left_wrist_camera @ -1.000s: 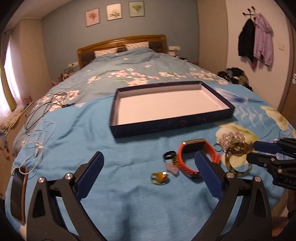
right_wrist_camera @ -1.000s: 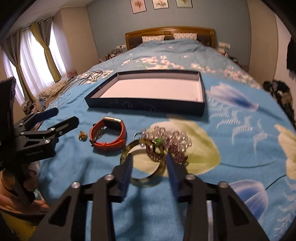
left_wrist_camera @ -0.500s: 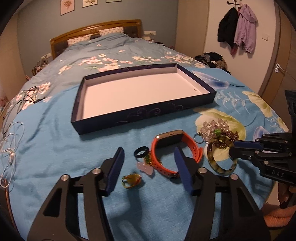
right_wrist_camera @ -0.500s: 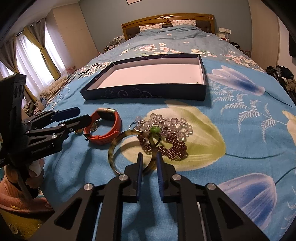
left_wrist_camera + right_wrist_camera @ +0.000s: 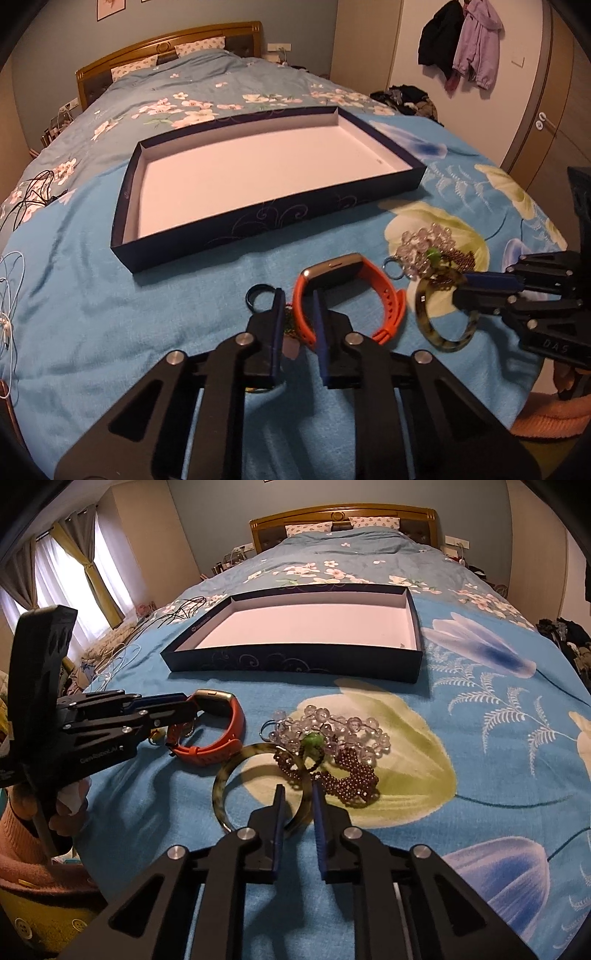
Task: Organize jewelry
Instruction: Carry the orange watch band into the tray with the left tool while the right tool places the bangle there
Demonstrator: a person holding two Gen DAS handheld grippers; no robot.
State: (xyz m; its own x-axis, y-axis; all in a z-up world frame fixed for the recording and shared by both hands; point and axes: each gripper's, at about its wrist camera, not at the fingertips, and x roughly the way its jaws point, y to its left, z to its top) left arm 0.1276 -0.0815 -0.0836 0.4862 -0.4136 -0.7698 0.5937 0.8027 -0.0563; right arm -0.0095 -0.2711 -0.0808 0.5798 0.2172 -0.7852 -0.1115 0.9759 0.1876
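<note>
An orange smartwatch [image 5: 384,291] lies on the blue bedspread. My left gripper [image 5: 297,295] has the watch's near strap between its blue pads; the jaws are closing and press on it. The same grip shows in the right wrist view, left gripper [image 5: 192,705] on the watch [image 5: 236,716]. My right gripper [image 5: 297,788] is shut on the rim of a tortoiseshell bangle [image 5: 219,786], and in the left wrist view the right gripper [image 5: 463,284] pinches the bangle [image 5: 443,345]. A shallow dark-blue box [image 5: 277,218] with a white floor sits beyond.
Clear bead bracelets [image 5: 332,716], a dark brown beaded piece [image 5: 351,782] and a green-stone ring [image 5: 313,740] are heaped against the bangle. A black ring [image 5: 258,295] and a pink pendant [image 5: 291,349] lie by the left fingers. Cables [image 5: 33,192] trail at the bed's left edge.
The left gripper came forward and down over the watch, and its jaws went from wide open to closed around the strap. The right gripper's jaws narrowed onto the bangle's rim.
</note>
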